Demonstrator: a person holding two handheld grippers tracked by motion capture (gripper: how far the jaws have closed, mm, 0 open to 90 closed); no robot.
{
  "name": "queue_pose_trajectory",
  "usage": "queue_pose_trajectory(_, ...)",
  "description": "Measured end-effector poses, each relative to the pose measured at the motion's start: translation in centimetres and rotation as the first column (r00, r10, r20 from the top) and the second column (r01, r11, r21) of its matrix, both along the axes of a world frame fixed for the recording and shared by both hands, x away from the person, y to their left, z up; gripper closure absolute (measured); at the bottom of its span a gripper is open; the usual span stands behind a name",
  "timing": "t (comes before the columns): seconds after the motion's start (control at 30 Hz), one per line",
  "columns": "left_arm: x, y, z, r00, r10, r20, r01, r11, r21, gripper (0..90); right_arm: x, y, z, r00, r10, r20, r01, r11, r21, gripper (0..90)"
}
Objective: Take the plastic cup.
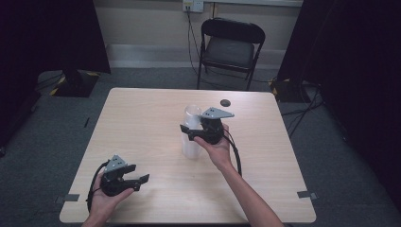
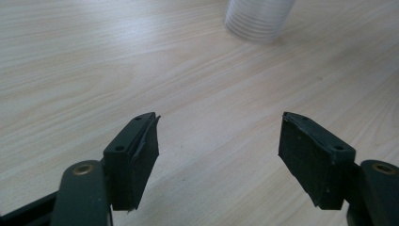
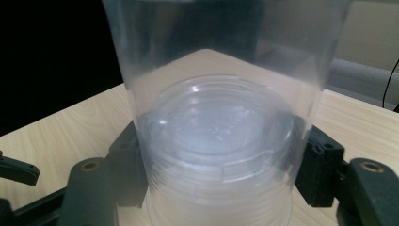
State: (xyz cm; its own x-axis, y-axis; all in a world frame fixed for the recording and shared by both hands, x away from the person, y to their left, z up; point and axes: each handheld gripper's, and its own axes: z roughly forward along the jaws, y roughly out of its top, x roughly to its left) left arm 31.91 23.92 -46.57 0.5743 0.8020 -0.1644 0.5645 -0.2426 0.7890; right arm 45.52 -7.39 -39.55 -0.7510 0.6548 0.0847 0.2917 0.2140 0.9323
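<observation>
At the left of the high view, my left gripper (image 1: 135, 176) sat in my left hand (image 1: 109, 196) low over the near left part of the bench (image 1: 142, 109), its jaws standing wide apart with nothing between them. In the left gripper view those two black jaws framed bare wood, and the ribbed base of the stack of clear plastic cups (image 2: 258, 19) stood on the bench well ahead of them, a little to the right of their gap, apart from both pads.

Moving right in the high view, the stack of clear plastic cups (image 1: 192, 132) stood upright near the middle of the bench. My right gripper (image 1: 186, 131) came at it from its right side, held in my right hand (image 1: 216, 147), with the grey three-cornered plate (image 1: 216, 113) on top. In the right gripper view the stack (image 3: 221, 122) stood squarely between my jaws, one black pad at each side of its lower wall, the ribbed rims of the nested cups just below. The pads looked to be touching the plastic, so I was gripping the stack, which was resting on the bench.

Farther right and back, a small dark round object (image 1: 225, 102) lay on the bench near its far edge, well apart from the cups. Beyond the bench stood a black folding chair (image 1: 231, 47).
</observation>
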Motion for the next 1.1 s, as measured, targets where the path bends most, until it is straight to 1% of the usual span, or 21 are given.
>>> queue_pose_trajectory(0.07,0.0,-0.1,0.0,1.0000,0.001,-0.004,-0.001,1.0000,-0.005,29.2,0.0,-0.1,0.1,0.9999,-0.010,0.002,0.010,1.000,0.004,32.6)
queue_pose_trajectory(0.2,0.1,-0.1,0.0,0.9999,-0.005,-0.009,0.005,0.9999,-0.009,29.3,0.0,-0.2,0.4,1.0000,-0.005,0.002,0.005,1.000,0.009,33.0)
queue_pose_trajectory(0.33,0.2,-0.1,-0.1,0.9999,-0.006,-0.009,0.006,1.0000,-0.007,29.5,0.0,-0.3,0.9,1.0000,-0.005,0.005,0.005,1.000,0.017,33.2)
queue_pose_trajectory(0.37,0.2,-0.1,0.0,0.9999,-0.008,-0.008,0.008,0.9999,-0.007,29.7,0.1,-0.3,1.3,1.0000,-0.002,0.005,0.002,1.000,0.027,33.3)
queue_pose_trajectory(0.43,0.2,-0.1,0.0,0.9999,-0.007,-0.008,0.007,1.0000,-0.007,29.6,0.1,-0.3,1.4,1.0000,-0.001,0.005,0.001,1.000,0.026,33.4)
queue_pose_trajectory(0.47,0.2,-0.1,0.0,0.9999,-0.008,-0.011,0.008,0.9999,-0.010,29.7,0.0,-0.3,1.7,0.9999,-0.002,0.013,0.001,0.999,0.034,33.6)
queue_pose_trajectory(0.6,0.3,-0.2,-0.1,0.9999,-0.011,-0.013,0.010,0.9999,-0.011,29.6,0.0,-0.5,1.9,0.9999,-0.002,0.016,0.001,0.999,0.042,33.8)
queue_pose_trajectory(0.7,0.4,-0.2,-0.1,0.9998,-0.008,-0.016,0.007,0.9998,-0.019,29.5,0.0,-0.6,1.9,0.9999,0.007,0.008,-0.007,0.999,0.052,34.2)
queue_pose_trajectory(0.73,0.4,-0.3,-0.1,0.9998,-0.002,-0.018,0.002,0.9999,-0.015,29.5,0.0,-0.7,2.1,1.0000,0.009,0.002,-0.009,0.998,0.057,34.5)
queue_pose_trajectory(0.8,0.6,-0.2,-0.2,0.9996,0.000,-0.029,0.000,0.9997,-0.023,29.6,0.0,-0.7,2.3,0.9999,0.012,0.006,-0.012,0.998,0.060,34.7)
queue_pose_trajectory(0.87,0.7,-0.2,-0.2,0.9995,-0.004,-0.032,0.003,0.9998,-0.020,29.6,0.0,-0.8,2.7,0.9999,0.012,0.010,-0.013,0.998,0.067,34.8)
queue_pose_trajectory(0.93,0.8,-0.3,-0.2,0.9996,-0.003,-0.029,0.002,0.9996,-0.029,29.6,0.0,-0.8,3.0,0.9998,0.011,0.014,-0.012,0.997,0.073,35.0)
queue_pose_trajectory(1.03,0.8,-0.4,-0.2,0.9996,-0.007,-0.029,0.006,0.9997,-0.025,29.6,-0.1,-0.9,3.5,0.9998,0.008,0.018,-0.009,0.996,0.084,35.1)
queue_pose_trajectory(1.1,0.8,-0.4,-0.2,0.9996,-0.008,-0.026,0.007,0.9998,-0.019,29.6,-0.1,-1.0,3.7,0.9998,0.010,0.019,-0.011,0.997,0.082,35.3)
